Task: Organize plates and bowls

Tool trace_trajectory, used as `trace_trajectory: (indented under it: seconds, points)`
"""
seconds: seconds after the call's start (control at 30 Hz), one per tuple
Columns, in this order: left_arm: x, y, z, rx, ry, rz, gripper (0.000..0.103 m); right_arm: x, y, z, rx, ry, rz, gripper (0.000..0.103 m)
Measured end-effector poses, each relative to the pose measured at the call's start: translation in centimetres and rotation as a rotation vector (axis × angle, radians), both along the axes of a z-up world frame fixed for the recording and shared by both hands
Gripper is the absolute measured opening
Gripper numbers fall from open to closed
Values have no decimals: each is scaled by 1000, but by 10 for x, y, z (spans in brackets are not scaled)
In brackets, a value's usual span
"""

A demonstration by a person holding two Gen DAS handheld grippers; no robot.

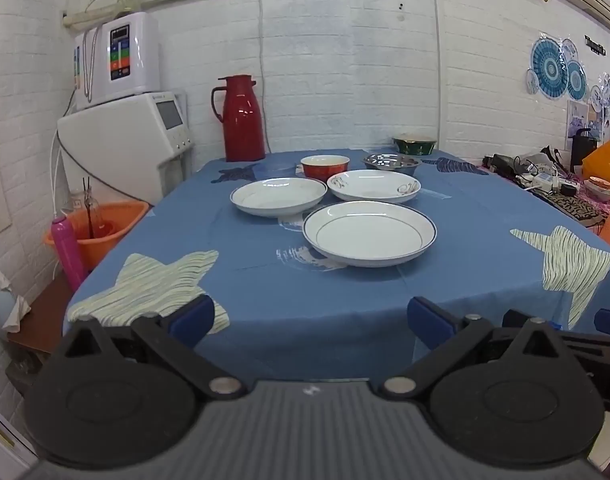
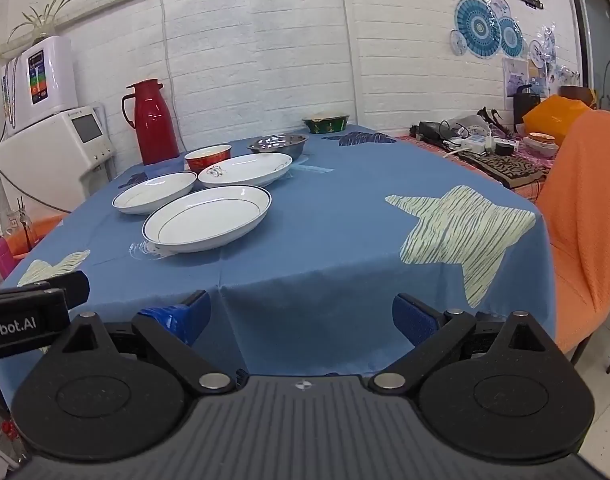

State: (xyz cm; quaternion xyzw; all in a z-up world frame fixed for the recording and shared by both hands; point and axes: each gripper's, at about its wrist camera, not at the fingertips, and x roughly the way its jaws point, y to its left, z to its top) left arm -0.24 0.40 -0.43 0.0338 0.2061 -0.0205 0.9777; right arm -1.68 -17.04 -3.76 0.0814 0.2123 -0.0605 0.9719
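Note:
Three white plates sit mid-table on the blue cloth: a blue-rimmed one nearest [image 1: 369, 234] [image 2: 207, 220], a second blue-rimmed one to its left [image 1: 278, 196] [image 2: 154, 193], and a patterned one behind [image 1: 373, 186] [image 2: 245, 169]. Farther back stand a red bowl [image 1: 325, 167] [image 2: 207, 157], a steel bowl [image 1: 392, 163] [image 2: 277, 145] and a green bowl [image 1: 414, 145] [image 2: 326, 123]. My left gripper [image 1: 311, 322] hangs open off the table's front edge, holding nothing. My right gripper [image 2: 301, 318] is open too, beside it to the right, also short of the plates.
A red thermos jug [image 1: 241, 120] [image 2: 152, 122] stands at the table's back left. White appliances [image 1: 125, 148] and an orange tub [image 1: 101, 228] lie left of the table. An orange-covered chair [image 2: 585, 208] stands right, with a cluttered side table [image 2: 489, 148] behind it.

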Motion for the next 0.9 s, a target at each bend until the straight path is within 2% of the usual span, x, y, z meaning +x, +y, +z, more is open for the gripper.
trace_trajectory:
  seconds: [0.43,0.9]
  points:
    - [-1,-1,3,-4,0,-5,102,-1,-4,-6,47,29,27,85]
    - [0,-1,3,-5,5,-9,102,0,1,-10,27,41,52,85]
